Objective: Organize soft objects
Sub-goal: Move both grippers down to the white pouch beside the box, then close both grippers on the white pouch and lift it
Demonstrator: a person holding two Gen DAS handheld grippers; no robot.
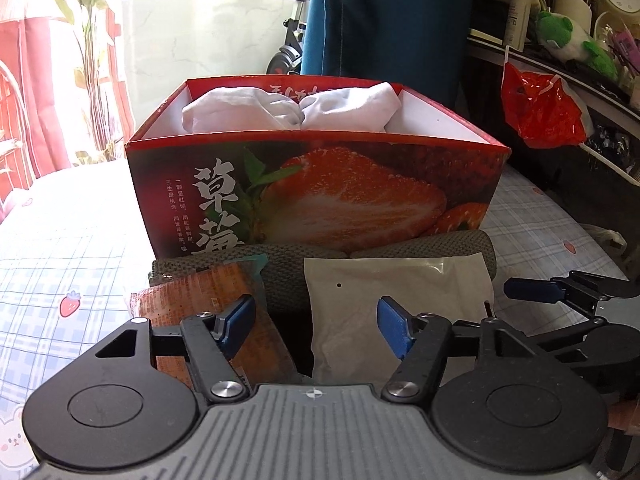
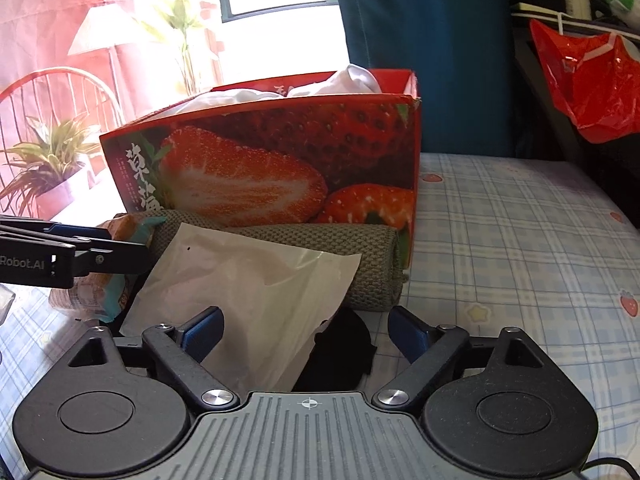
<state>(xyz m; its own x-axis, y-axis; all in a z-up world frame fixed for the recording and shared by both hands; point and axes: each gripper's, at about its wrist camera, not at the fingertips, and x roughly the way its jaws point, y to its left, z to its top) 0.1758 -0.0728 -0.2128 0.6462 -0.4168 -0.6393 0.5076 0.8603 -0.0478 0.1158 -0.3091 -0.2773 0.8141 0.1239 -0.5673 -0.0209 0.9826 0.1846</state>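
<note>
A red strawberry box (image 1: 320, 192) (image 2: 280, 160) stands on the bed with white cloth (image 1: 292, 110) (image 2: 352, 76) inside. Against its front lies a rolled grey-green towel (image 1: 288, 276) (image 2: 340, 256). On the towel rest an orange snack packet (image 1: 224, 300) (image 2: 116, 276) and a white plastic pouch (image 1: 400, 304) (image 2: 248, 296). A black soft item (image 2: 340, 356) lies under the pouch. My left gripper (image 1: 316, 328) is open, its fingers over the packet and the pouch. My right gripper (image 2: 308, 334) is open over the pouch's corner and the black item. It also shows at the right of the left wrist view (image 1: 560, 292).
The blue plaid bedsheet (image 2: 520, 240) (image 1: 72, 264) spreads to both sides. A red plastic bag (image 1: 540, 108) (image 2: 588, 80) hangs from a cluttered shelf at right. A blue curtain (image 1: 384, 16) hangs behind the box. A potted plant (image 2: 52, 168) and a chair stand at left.
</note>
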